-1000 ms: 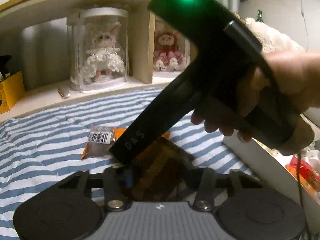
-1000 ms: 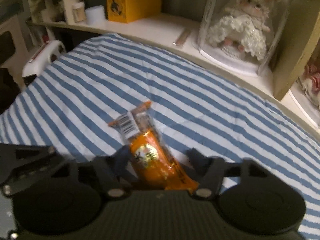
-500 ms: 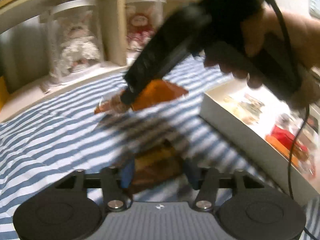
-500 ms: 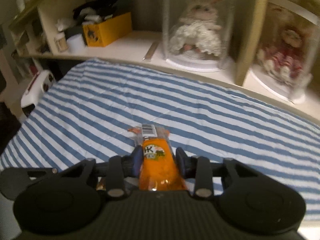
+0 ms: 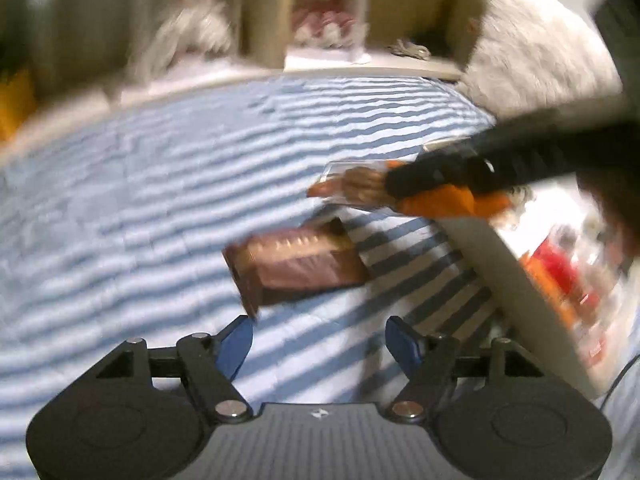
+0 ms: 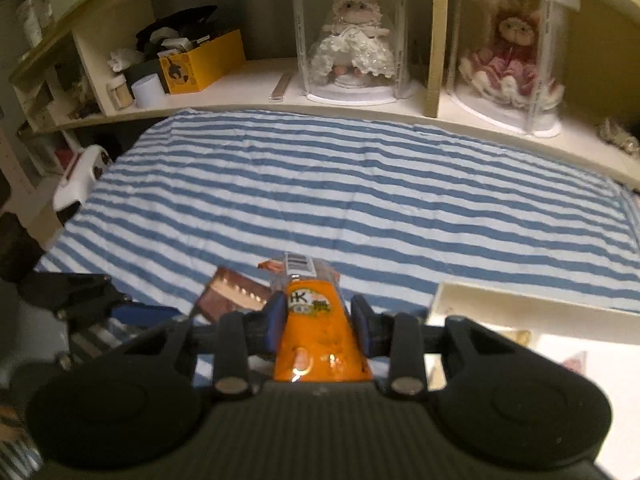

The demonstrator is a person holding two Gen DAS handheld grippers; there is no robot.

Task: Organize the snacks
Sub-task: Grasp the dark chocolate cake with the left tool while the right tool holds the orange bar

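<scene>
Orange snack packet (image 6: 318, 332) sits clamped in the right hand-held gripper (image 6: 318, 320) above the box (image 6: 520, 300) edge; the left hand-held gripper (image 5: 318, 342) stands apart, empty, near a brown packet (image 5: 294, 266) on the striped bed (image 6: 360, 200).

Black gripper (image 6: 318, 322), blue fingers (image 5: 236, 344)

Two snack packets (image 6: 320, 332) (image 5: 296, 266), two dolls (image 6: 354, 46) (image 6: 512, 50)

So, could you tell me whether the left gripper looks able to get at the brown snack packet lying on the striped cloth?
Probably yes. The left gripper is open and empty, and the brown snack packet lies just ahead of its fingertips with only bare striped cloth between. The right gripper holds the orange packet off to the side.
</scene>
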